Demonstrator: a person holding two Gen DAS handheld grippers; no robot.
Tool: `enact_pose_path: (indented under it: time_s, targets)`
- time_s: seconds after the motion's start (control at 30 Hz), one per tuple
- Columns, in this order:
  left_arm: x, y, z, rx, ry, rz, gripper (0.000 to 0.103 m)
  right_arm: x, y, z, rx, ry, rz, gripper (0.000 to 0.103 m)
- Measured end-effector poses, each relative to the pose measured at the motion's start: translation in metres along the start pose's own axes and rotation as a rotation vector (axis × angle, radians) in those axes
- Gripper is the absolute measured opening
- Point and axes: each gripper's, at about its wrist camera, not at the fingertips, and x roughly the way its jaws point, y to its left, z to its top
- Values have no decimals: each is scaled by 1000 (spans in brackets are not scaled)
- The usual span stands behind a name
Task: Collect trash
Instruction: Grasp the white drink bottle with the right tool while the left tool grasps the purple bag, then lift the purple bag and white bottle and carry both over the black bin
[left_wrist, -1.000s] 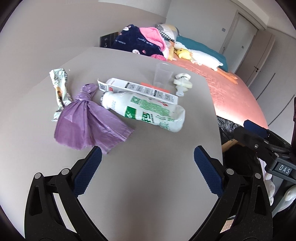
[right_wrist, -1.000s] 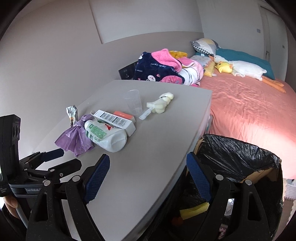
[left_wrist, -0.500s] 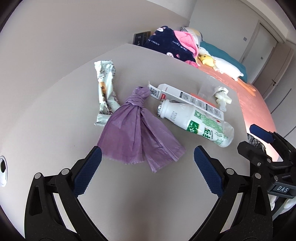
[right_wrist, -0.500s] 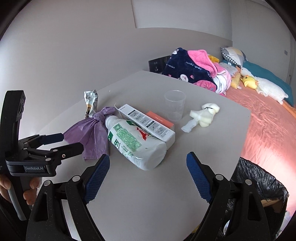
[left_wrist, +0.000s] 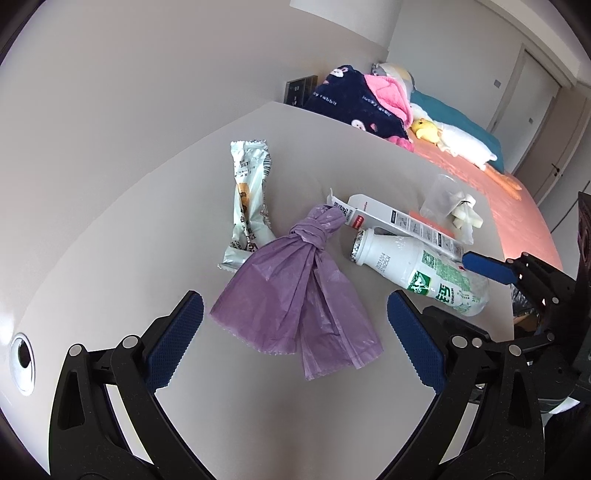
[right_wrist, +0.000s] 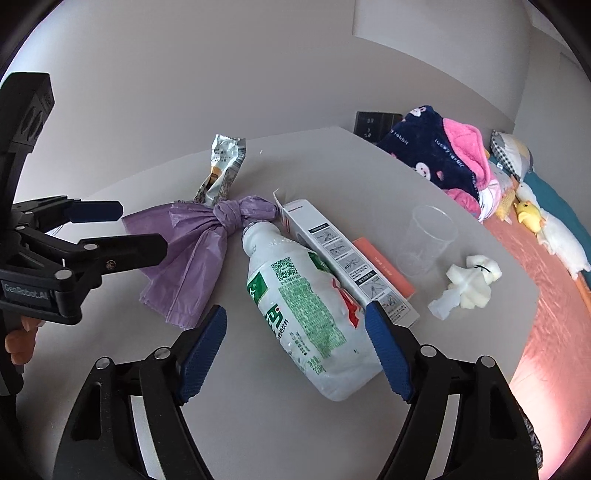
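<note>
Both grippers apart: left gripper (left_wrist: 293, 341) should pinch purple bag (left_wrist: 299, 291) at its knot; right gripper (right_wrist: 295, 349) straddles milk bottle (right_wrist: 306, 306) beside it.

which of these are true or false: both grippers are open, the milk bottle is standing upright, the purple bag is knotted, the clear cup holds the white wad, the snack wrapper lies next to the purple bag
1. Both the left gripper and right gripper are open: true.
2. The milk bottle stands upright: false, it lies on its side.
3. The purple bag is knotted: true.
4. The clear cup holds the white wad: false, the wad lies on the table beside it.
5. The snack wrapper lies next to the purple bag: true.
</note>
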Motion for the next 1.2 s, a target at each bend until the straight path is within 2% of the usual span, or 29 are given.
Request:
enact_pose_path:
  time_s: [0.1,0.17,0.23,0.27,0.33,0.5,0.63,0.73,0.83,0.9,0.97,1.03,1.13,1.2]
  targets:
    - [0,-2,3,24,-13,17,96,10,0,3,-1,35,15,66]
    - [2,-3,4,41,-21,33,96,16,0,4,-6,44,6,65]
    - [5,-4,4,54,-18,44,96,23,2,3,-14,71,6,53]
    - [8,-5,4,59,-14,46,96,30,2,2,-9,102,29,50]
    - [14,-6,3,64,1,50,96,31,0,1,23,94,66,45]
    - [24,-8,0,69,12,52,96,23,-7,-8,124,52,61,44]
    - [29,-13,-3,90,3,68,96,1,-14,-18,199,-16,64,41]
    - [33,-13,-6,69,0,37,96,-14,-18,-24,228,-56,56,40]
    - [35,-17,-8,74,-6,40,95,-24,-26,-28,267,-78,71,40]
    - [36,-21,-9,82,-3,42,88,-29,-30,-30,287,-82,79,40]
    - [39,-24,-9,89,9,38,66,-32,-34,-32,301,-88,80,40]
    - [45,-26,-9,93,36,34,52,-35,-37,-33,313,-89,79,40]
    - [48,-32,-10,135,37,78,43,-37,-41,-36,327,-90,79,40]
    - [48,-36,-11,151,37,76,34,-38,-43,-38,335,-93,77,40]
